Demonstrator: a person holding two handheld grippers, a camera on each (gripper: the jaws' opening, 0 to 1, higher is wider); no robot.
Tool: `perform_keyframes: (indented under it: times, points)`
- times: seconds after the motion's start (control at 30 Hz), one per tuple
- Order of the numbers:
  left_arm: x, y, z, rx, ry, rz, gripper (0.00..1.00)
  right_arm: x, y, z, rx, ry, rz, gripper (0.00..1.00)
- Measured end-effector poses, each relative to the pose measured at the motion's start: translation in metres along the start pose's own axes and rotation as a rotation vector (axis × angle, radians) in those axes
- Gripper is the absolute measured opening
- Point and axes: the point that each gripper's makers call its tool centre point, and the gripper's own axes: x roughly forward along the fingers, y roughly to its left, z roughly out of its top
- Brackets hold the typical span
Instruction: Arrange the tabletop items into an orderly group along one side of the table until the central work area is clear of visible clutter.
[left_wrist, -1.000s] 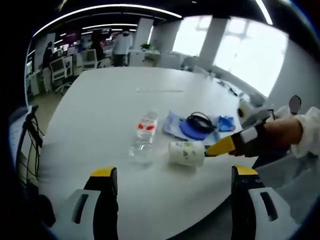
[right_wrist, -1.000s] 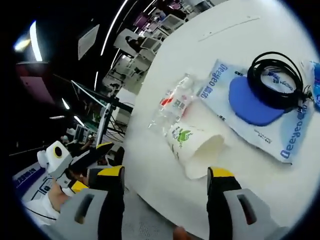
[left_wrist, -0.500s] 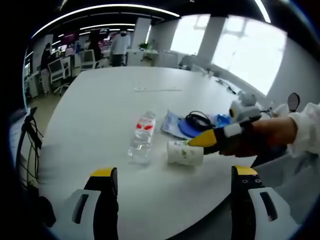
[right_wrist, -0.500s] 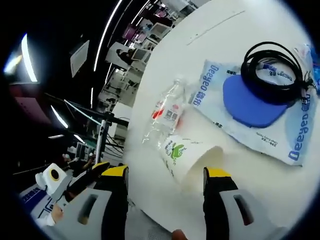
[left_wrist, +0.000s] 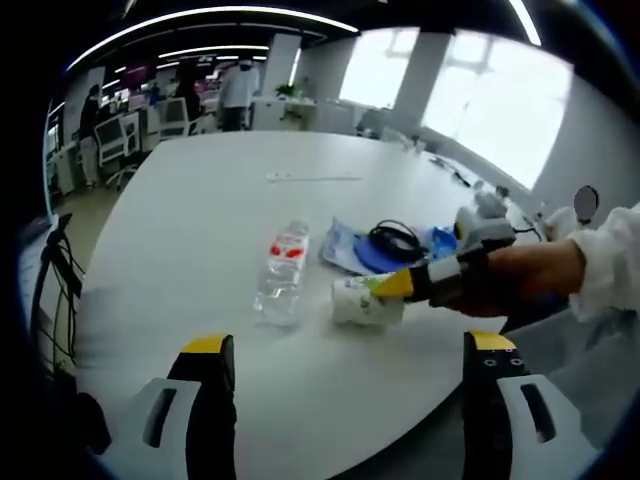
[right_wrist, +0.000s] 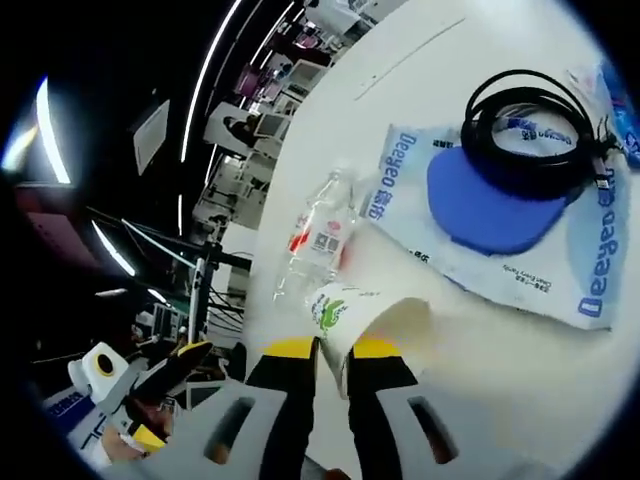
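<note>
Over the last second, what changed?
The right claw closed in on the tipped paper cup and pinched its rim, one jaw inside and one outside. The left claw stayed open; the water bottle, cable coil and blue packet stayed put.

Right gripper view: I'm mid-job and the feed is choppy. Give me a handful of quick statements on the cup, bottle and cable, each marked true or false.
1. The right gripper is shut on the wall of the paper cup. True.
2. The paper cup stands upright. False: it lies on its side.
3. The water bottle lies on its side beside the cup. True.
4. The black cable is stretched out straight across the table. False: it is coiled, resting on the printed plastic bag.
5. The left gripper holds the bottle. False: its jaws stand wide apart, short of the bottle.
</note>
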Motion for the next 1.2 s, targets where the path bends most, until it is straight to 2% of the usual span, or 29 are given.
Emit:
perform_keyframes:
  times: [0.1, 0.17, 0.4, 0.5, 0.57, 0.67, 0.8, 0.9, 0.97, 1.03, 1.2]
  points:
    - [0.0, 0.0, 0.0, -0.002, -0.002, 0.003, 0.94, -0.001, 0.011, 0.007, -0.039, -0.02, 0.047, 0.0]
    - [0.0, 0.001, 0.001, -0.004, -0.006, 0.003, 0.94, -0.003, 0.01, 0.006, -0.073, 0.006, 0.017, 0.0]
    - [0.0, -0.002, 0.002, 0.002, -0.007, -0.005, 0.94, -0.013, 0.024, 0.009, -0.147, 0.054, 0.049, 0.0]
    - [0.0, -0.002, 0.003, 0.0, -0.012, -0.005, 0.94, -0.018, 0.024, 0.009, -0.238, 0.118, 0.044, 0.0]
    - [0.0, -0.002, 0.004, 0.001, -0.016, -0.005, 0.94, -0.024, 0.022, 0.01, -0.354, 0.174, 0.013, 0.0]
    - [0.0, -0.001, 0.005, 0.002, -0.017, -0.008, 0.94, -0.029, 0.024, 0.009, -0.473, 0.233, -0.002, 0.0]
    - [0.0, -0.003, 0.006, 0.002, -0.02, -0.011, 0.94, -0.034, 0.024, 0.004, -0.69, 0.36, -0.022, 0.0]
    - [0.0, -0.004, 0.006, 0.006, -0.02, -0.014, 0.94, -0.032, 0.02, 0.005, -0.747, 0.463, -0.031, 0.0]
    - [0.001, -0.003, 0.006, 0.003, -0.022, -0.015, 0.94, -0.031, 0.012, 0.01, -0.89, 0.53, -0.066, 0.0]
    - [0.001, -0.003, 0.006, 0.001, -0.023, -0.015, 0.94, -0.03, 0.011, 0.007, -0.984, 0.579, -0.072, 0.0]
    - [-0.001, -0.003, 0.007, -0.003, -0.029, -0.013, 0.94, -0.027, 0.023, 0.002, -0.966, 0.593, -0.04, 0.0]
